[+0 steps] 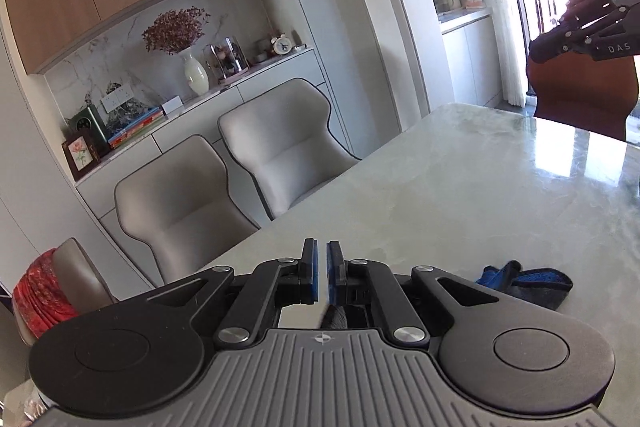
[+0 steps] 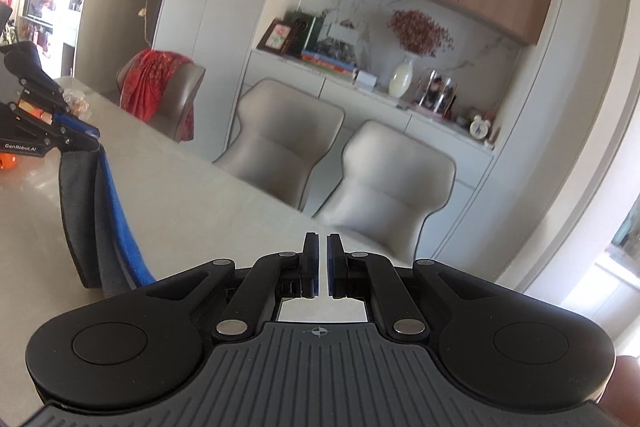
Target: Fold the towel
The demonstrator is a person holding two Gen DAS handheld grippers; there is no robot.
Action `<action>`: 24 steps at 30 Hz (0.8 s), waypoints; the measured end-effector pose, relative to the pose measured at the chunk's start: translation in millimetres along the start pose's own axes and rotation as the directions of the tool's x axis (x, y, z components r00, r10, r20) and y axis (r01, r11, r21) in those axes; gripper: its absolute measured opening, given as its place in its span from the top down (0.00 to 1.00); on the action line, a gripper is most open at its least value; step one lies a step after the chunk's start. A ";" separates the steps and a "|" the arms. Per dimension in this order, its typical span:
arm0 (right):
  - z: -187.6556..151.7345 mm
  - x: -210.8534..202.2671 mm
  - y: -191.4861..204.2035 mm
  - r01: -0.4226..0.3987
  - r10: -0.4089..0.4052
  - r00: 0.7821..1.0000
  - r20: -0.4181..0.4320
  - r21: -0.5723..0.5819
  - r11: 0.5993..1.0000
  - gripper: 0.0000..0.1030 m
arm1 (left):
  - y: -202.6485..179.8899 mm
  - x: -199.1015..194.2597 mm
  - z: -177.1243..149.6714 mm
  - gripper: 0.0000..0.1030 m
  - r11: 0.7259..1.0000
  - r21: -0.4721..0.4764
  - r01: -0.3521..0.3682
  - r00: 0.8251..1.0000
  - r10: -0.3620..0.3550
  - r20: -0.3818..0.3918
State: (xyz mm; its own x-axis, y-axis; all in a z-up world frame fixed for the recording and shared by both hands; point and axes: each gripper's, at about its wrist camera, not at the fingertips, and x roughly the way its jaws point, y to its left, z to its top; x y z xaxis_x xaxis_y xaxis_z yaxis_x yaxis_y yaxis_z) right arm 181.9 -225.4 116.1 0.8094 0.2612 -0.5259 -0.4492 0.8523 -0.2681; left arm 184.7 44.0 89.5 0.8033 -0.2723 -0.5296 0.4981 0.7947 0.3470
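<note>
My left gripper (image 2: 86, 137) has its jaws clamped on the towel (image 2: 102, 219), hanging above the desk (image 1: 460, 195) edge; my right gripper (image 2: 323, 259), jaws closed, holds its corner over open marble.

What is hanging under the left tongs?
A grey-and-blue towel hangs from the shut left tongs toward the table. Its lower end is hidden behind the right tongs' body.

Blue-and-grey towel (image 2: 100, 219), pale marbled table (image 1: 460, 195)
</note>
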 end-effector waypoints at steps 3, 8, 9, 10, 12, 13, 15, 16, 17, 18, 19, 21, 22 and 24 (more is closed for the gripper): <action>-22.3 12.2 22.3 -0.091 0.088 0.993 -0.079 -0.031 0.995 0.94 | -2.4 5.4 -14.3 0.96 1.000 0.001 0.023 0.999 -0.023 -0.040; -65.5 48.1 59.2 -0.206 0.185 0.954 -0.235 -0.070 0.976 0.94 | -11.2 18.3 -56.6 0.92 0.997 0.014 0.074 0.988 -0.071 -0.137; -72.1 55.0 65.4 -0.223 0.199 0.945 -0.259 -0.066 0.973 0.94 | -13.9 19.5 -65.8 0.92 0.996 0.015 0.084 0.985 -0.080 -0.152; -77.8 61.6 72.0 -0.237 0.210 0.936 -0.284 -0.062 0.970 0.93 | -16.8 20.5 -75.7 0.91 0.996 0.015 0.088 0.982 -0.085 -0.168; -85.7 70.3 85.7 -0.262 0.228 0.920 -0.318 -0.066 0.963 0.92 | -22.7 22.3 -96.2 0.86 0.995 0.015 0.094 0.976 -0.089 -0.200; -88.7 73.2 98.7 -0.276 0.235 0.914 -0.330 -0.084 0.957 0.88 | -25.3 23.2 -106.7 0.84 0.995 0.015 0.094 0.971 -0.088 -0.222; -96.1 78.5 119.8 -0.295 0.234 0.909 -0.344 -0.134 0.946 0.72 | -28.1 23.5 -124.6 0.83 0.997 0.006 0.079 0.964 -0.075 -0.255; -98.9 80.7 128.9 -0.298 0.229 0.913 -0.338 -0.168 0.940 0.69 | -28.4 23.3 -131.4 0.81 0.997 0.001 0.072 0.962 -0.069 -0.265; -101.3 83.4 137.3 -0.297 0.220 0.919 -0.329 -0.206 0.933 0.68 | -27.1 23.5 -140.2 0.79 0.998 -0.009 0.064 0.959 -0.064 -0.276; -103.6 86.9 143.5 -0.295 0.210 0.921 -0.329 -0.235 0.926 0.68 | -25.8 24.0 -147.2 0.78 0.998 -0.018 0.060 0.957 -0.062 -0.284; -105.8 90.6 149.1 -0.294 0.200 0.922 -0.332 -0.262 0.919 0.69 | -24.2 25.2 -153.5 0.76 0.998 -0.024 0.053 0.956 -0.058 -0.288; -108.2 99.6 151.2 -0.301 0.198 0.919 -0.342 -0.281 0.911 0.69 | -20.2 30.0 -163.3 0.75 0.999 -0.028 0.032 0.952 -0.039 -0.304; -109.3 104.1 151.7 -0.305 0.197 0.917 -0.347 -0.289 0.908 0.69 | -18.2 33.0 -167.1 0.74 0.999 -0.030 0.026 0.949 -0.034 -0.313; -110.7 110.4 151.3 -0.311 0.199 0.911 -0.362 -0.285 0.907 0.69 | -14.5 37.9 -171.4 0.73 0.999 -0.026 0.020 0.947 -0.028 -0.321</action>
State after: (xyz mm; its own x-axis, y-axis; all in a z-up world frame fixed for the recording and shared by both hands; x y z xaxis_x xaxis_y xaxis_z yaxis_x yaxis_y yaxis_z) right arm 161.4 -117.7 -71.8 0.5112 0.2436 -0.8242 -0.7668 0.5624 -0.3093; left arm 152.0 115.1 -68.2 0.6422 -0.1058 -0.7592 0.5058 0.8027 0.3160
